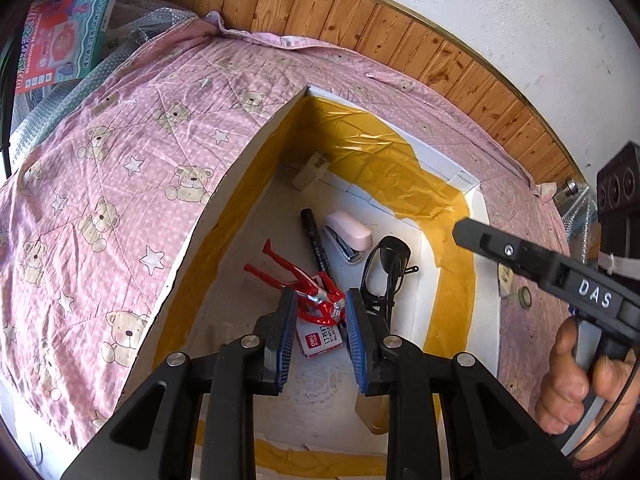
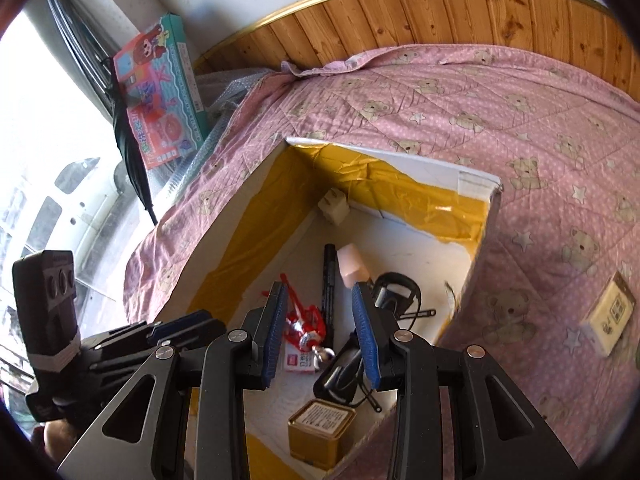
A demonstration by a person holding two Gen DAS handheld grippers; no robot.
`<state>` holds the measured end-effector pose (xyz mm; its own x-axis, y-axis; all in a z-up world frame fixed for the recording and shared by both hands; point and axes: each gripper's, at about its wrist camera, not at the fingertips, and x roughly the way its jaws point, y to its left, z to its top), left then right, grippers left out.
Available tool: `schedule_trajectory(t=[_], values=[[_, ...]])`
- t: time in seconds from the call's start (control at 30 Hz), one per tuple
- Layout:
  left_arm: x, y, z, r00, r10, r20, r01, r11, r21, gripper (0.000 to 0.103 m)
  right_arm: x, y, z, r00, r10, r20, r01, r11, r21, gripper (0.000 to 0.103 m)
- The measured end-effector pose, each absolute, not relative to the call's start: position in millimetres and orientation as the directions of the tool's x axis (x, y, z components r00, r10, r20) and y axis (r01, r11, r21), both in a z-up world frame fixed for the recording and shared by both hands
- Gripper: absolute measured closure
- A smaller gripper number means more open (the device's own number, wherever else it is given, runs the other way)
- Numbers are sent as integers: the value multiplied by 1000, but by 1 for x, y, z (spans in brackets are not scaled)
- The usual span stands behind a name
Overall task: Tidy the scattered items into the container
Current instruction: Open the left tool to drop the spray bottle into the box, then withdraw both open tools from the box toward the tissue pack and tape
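Presently, entries run from the fingers outward.

Left gripper (image 1: 320,320): fingers apart, nothing between the pads; hangs over the open box, above the red figure.
Right gripper (image 2: 320,332): fingers apart, empty; also poised over the box interior.
Container (image 1: 256,148): white foam box lined with yellow tape, sitting on the bed.
Contents: red toy figure (image 1: 304,280), black marker (image 1: 316,240), pink stapler (image 1: 348,234), black glasses (image 1: 386,264), staple packet (image 1: 320,336), beige plug (image 1: 308,172), gold tin (image 2: 320,432).
Remaining item: small cream card box (image 2: 608,316), lying flat on the quilt outside the container, well apart from its wall.
Key relation: card box lies to the right of the right gripper's fingers, long axis slanting toward the upper right; right hand judged the nearer.
Surface: pink bear-print quilt (image 1: 120,168), soft and wrinkled.
Room: wood-panelled headboard (image 1: 360,16), white wall, toy carton (image 2: 160,92) by the window.
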<state>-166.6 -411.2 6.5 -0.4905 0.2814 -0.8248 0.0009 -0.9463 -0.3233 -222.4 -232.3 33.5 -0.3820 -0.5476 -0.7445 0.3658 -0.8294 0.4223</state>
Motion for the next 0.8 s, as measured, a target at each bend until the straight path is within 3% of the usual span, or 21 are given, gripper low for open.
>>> schedule_trajectory(t=[0.8], values=[[-111,-341,66,-541,287,-790,-113,-956,-270,77,-114,-169,47,-397,-663,-635,341,-749,568,65]])
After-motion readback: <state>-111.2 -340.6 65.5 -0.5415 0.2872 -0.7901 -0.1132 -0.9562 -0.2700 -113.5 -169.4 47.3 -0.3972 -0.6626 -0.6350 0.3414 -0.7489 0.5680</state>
